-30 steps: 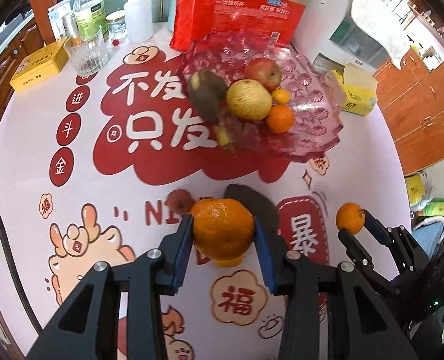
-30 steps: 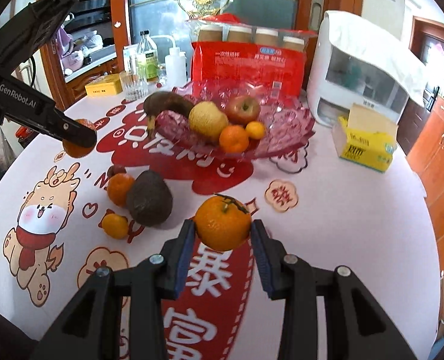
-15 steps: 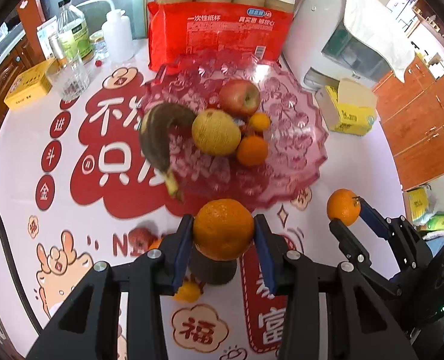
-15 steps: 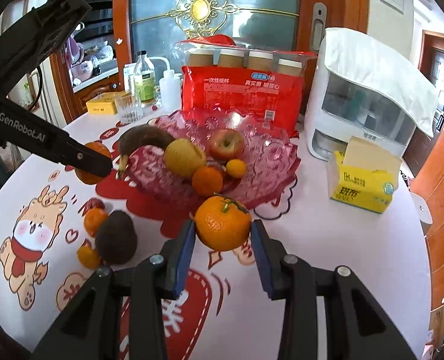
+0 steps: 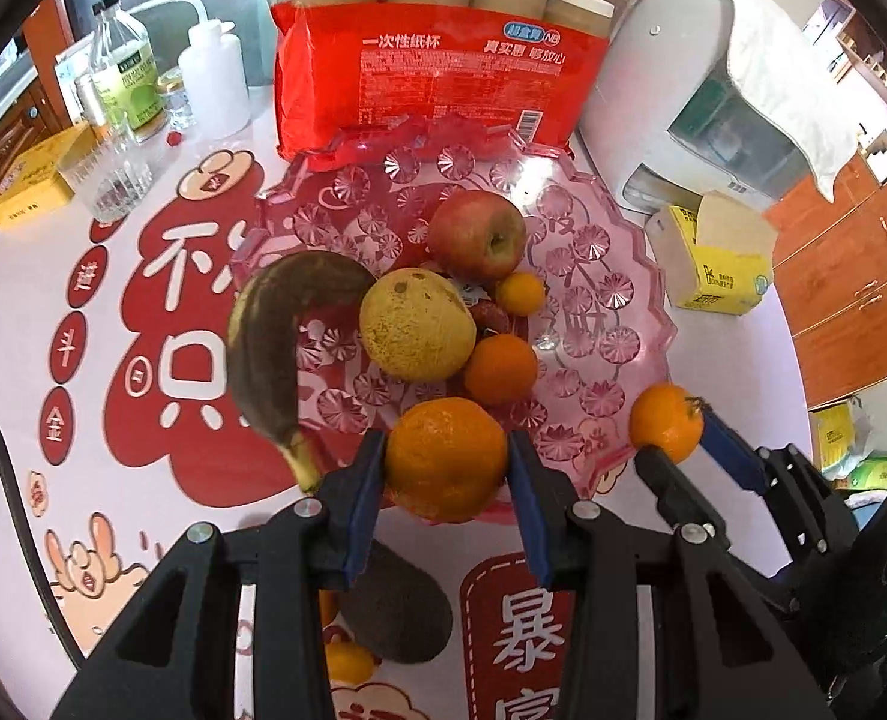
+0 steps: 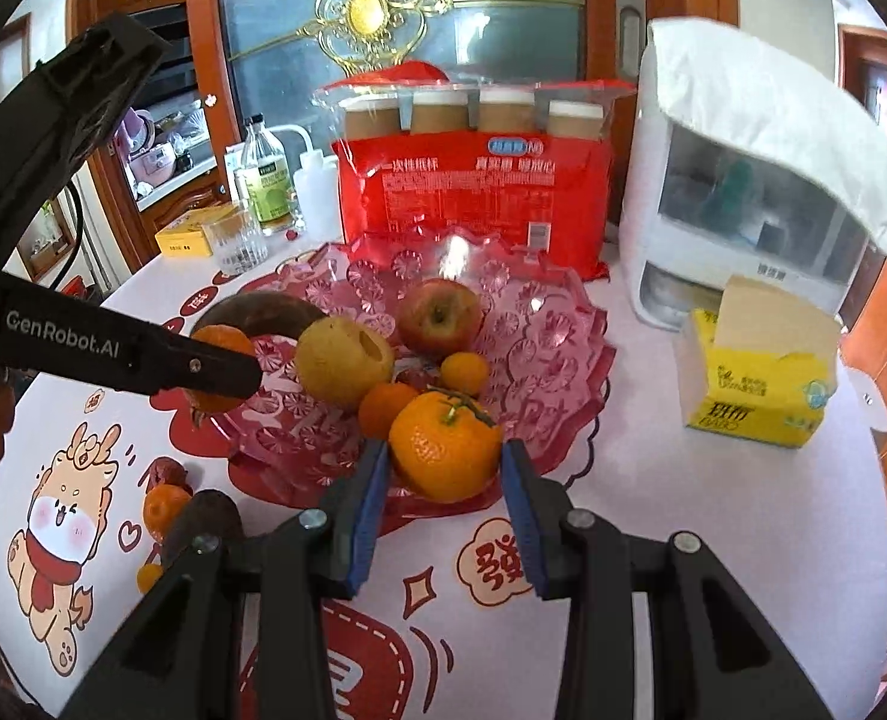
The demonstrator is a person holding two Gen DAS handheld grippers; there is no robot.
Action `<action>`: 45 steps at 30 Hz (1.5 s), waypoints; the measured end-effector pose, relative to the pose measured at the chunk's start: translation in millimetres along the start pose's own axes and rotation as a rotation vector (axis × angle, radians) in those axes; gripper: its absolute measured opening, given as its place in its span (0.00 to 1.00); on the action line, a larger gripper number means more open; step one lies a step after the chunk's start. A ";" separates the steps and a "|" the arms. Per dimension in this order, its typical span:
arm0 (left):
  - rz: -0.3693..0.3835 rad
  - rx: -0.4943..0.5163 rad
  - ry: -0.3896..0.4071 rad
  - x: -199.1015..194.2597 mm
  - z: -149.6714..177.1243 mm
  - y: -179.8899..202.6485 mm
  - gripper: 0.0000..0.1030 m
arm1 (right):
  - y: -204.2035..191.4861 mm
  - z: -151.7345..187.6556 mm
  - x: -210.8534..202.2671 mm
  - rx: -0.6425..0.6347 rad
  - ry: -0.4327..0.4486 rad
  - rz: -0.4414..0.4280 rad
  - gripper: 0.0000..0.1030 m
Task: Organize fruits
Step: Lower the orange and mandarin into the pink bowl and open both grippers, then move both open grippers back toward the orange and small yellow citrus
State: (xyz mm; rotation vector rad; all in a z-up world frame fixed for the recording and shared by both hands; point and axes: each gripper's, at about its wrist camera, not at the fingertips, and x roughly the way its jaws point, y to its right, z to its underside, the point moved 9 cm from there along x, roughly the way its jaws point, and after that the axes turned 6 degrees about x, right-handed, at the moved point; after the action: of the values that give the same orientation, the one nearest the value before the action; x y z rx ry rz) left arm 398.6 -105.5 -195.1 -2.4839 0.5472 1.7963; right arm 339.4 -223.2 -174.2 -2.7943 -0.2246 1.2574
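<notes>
1. The left gripper [image 5: 446, 468] has its jaws clamped on a large orange [image 5: 445, 459], held over the near rim of the pink glass fruit bowl [image 5: 623, 276].
2. The right gripper [image 6: 446, 459] has its jaws clamped on a stemmed mandarin [image 6: 443, 445], also over the bowl's near edge, on the right side.
3. The bowl already holds a blackened banana [image 5: 275, 336], a yellow pear [image 5: 416, 324], a red apple [image 5: 476, 235] and two small oranges; an avocado [image 5: 395, 618] and a few small fruits are on the tablecloth, not yet gathered.
4. Risk: released this close to the rim, either fruit could roll off the scalloped edge onto the table.
5. Risk: the two grippers are close together, so lowering both at once could knock them against each other.
6. Risk: the banana's tip overhangs the rim near the left gripper; a nudge could tip it out.
</notes>
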 end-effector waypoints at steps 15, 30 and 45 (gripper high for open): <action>0.061 0.036 0.023 13.5 -3.2 17.4 0.52 | 3.4 5.1 7.3 0.060 0.009 -0.036 0.40; 0.029 -0.027 0.058 -36.4 36.2 -19.4 0.56 | -10.6 12.1 -19.2 0.132 -0.008 -0.034 0.42; -0.041 -0.121 0.064 -81.0 115.4 -78.5 0.64 | -34.4 48.2 -52.4 0.203 -0.063 -0.079 0.42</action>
State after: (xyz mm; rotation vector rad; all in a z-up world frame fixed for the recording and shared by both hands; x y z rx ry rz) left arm 294.2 15.5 -173.0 -2.6183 0.3974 1.7926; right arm 265.4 -197.5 -163.2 -2.5534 -0.1968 1.2737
